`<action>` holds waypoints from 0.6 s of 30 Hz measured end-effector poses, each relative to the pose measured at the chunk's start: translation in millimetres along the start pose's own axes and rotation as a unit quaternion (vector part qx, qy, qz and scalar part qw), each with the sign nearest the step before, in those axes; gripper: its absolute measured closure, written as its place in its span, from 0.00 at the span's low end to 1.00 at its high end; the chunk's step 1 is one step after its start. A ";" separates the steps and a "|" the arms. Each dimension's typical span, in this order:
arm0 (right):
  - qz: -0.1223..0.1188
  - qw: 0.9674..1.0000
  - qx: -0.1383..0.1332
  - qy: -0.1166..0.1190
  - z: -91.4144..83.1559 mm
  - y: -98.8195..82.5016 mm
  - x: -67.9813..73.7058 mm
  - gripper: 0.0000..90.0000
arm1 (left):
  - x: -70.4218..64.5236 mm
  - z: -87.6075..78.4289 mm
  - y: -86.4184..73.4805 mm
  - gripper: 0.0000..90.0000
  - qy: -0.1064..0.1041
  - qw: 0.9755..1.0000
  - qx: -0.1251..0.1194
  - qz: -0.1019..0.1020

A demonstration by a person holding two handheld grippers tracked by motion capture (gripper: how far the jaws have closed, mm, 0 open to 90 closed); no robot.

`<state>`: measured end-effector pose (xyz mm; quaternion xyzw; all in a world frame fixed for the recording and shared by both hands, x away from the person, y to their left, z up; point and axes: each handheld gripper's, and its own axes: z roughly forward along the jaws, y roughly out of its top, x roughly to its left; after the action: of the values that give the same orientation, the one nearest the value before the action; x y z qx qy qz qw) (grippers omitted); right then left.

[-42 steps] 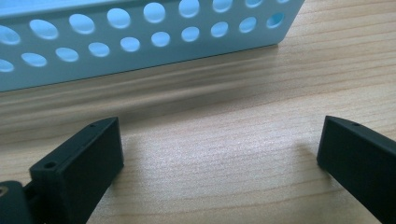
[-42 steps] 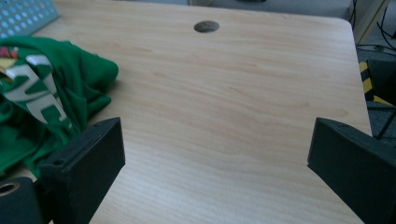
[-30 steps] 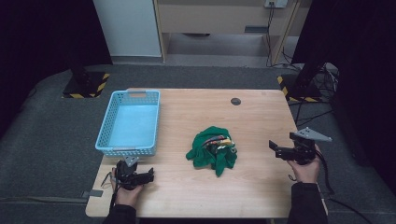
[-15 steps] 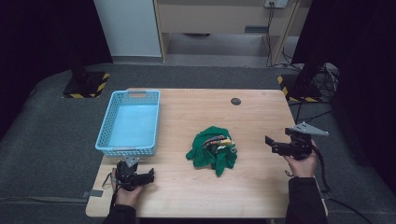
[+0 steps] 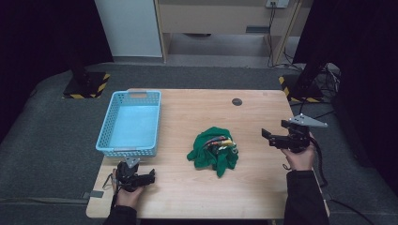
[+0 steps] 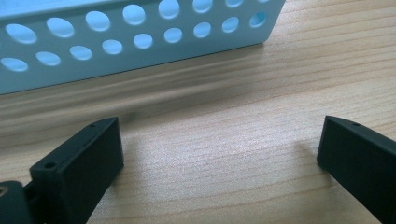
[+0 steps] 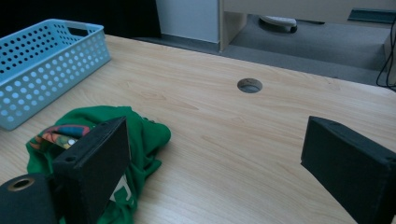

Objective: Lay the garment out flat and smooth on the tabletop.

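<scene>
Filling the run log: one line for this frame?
left gripper: open, by basket | right gripper: open, raised | green garment: crumpled mid-table, untouched

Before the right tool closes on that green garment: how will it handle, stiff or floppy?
Probably floppy: the green garment lies crumpled in soft folds on the table, so a pinch would likely lift one fold while the rest drapes and trails. It looks light for its bulk. Pushed, it would more likely bunch than slide. The right tool is open beside it.
</scene>
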<state>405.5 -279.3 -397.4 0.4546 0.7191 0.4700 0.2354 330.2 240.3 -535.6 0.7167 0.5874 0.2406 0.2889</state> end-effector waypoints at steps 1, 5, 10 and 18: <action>0.000 1.000 0.000 0.002 0.6 1.9 1.2 0.09 | 0.0 0.0 0.0 0.00 0.000 1.000 0.000 0.000; -0.003 1.000 -0.006 0.010 2.9 9.8 6.2 0.10 | 0.0 0.0 0.0 0.00 0.000 1.000 0.000 0.000; -0.010 1.000 -0.009 0.021 7.7 20.9 14.5 0.10 | 0.0 0.0 0.0 0.00 0.000 1.000 0.000 0.000; -0.022 0.999 -0.011 0.040 17.0 31.4 27.5 0.12 | -0.1 0.0 0.0 0.00 -0.001 1.000 0.000 0.001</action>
<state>419.0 -242.8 -374.6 0.4164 0.7329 0.4903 0.2215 330.2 240.2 -535.6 0.7176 0.5862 0.2399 0.2895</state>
